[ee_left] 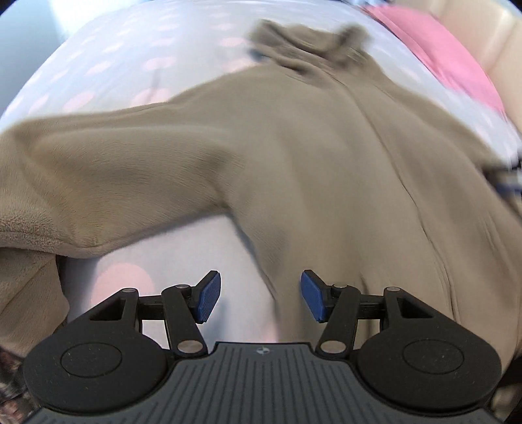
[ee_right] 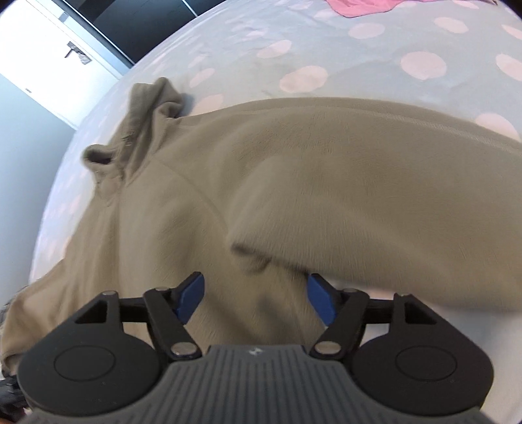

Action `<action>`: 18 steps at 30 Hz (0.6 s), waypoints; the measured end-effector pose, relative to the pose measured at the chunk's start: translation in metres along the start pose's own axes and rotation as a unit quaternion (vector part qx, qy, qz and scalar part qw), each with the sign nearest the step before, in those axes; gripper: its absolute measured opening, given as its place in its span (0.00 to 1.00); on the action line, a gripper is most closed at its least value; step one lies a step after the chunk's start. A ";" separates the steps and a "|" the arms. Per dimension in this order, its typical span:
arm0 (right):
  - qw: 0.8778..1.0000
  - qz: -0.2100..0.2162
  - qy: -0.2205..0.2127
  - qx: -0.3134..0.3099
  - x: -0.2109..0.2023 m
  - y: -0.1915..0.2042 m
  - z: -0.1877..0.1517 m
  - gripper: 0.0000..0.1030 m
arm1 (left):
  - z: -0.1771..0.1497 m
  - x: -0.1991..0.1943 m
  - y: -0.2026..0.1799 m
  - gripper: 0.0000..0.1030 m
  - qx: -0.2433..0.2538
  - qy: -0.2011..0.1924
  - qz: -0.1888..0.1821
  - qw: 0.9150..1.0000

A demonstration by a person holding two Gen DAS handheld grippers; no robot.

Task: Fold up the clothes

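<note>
Fleece fills both our views: a tan fleece top [ee_left: 310,169] lies spread on the bed sheet [ee_left: 107,58], pale with pink dots. In the left wrist view its collar sits at the upper centre of the frame and one sleeve [ee_left: 98,176] stretches to the left edge. Our left tongs [ee_left: 260,295] stand spread at the bottom of the frame, nothing pinched between the blue pads. In the right wrist view our right tongs [ee_right: 255,298] are likewise spread, over the fleece, gripping nothing. A pink cloth [ee_right: 362,6] lies at the top edge.
</note>
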State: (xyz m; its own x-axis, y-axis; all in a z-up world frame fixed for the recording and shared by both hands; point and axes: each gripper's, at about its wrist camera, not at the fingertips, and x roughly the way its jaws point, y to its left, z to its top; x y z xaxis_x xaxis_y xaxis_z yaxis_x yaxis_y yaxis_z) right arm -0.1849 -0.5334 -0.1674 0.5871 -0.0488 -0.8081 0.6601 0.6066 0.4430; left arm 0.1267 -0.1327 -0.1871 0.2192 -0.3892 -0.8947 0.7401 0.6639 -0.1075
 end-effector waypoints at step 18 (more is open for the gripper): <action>0.975 -0.101 -0.196 0.017 0.007 -0.024 0.072 0.12 | 0.059 0.062 0.101 0.42 -0.291 -0.025 -0.078 0.953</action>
State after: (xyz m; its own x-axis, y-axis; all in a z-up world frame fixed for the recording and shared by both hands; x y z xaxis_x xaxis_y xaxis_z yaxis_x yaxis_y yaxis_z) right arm -0.1624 -0.6054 -0.1554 0.5736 -0.4677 -0.6725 0.7916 0.5275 0.3084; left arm 0.2522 -0.1275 -0.2275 0.1759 -0.5331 -0.8275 0.2904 0.8313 -0.4738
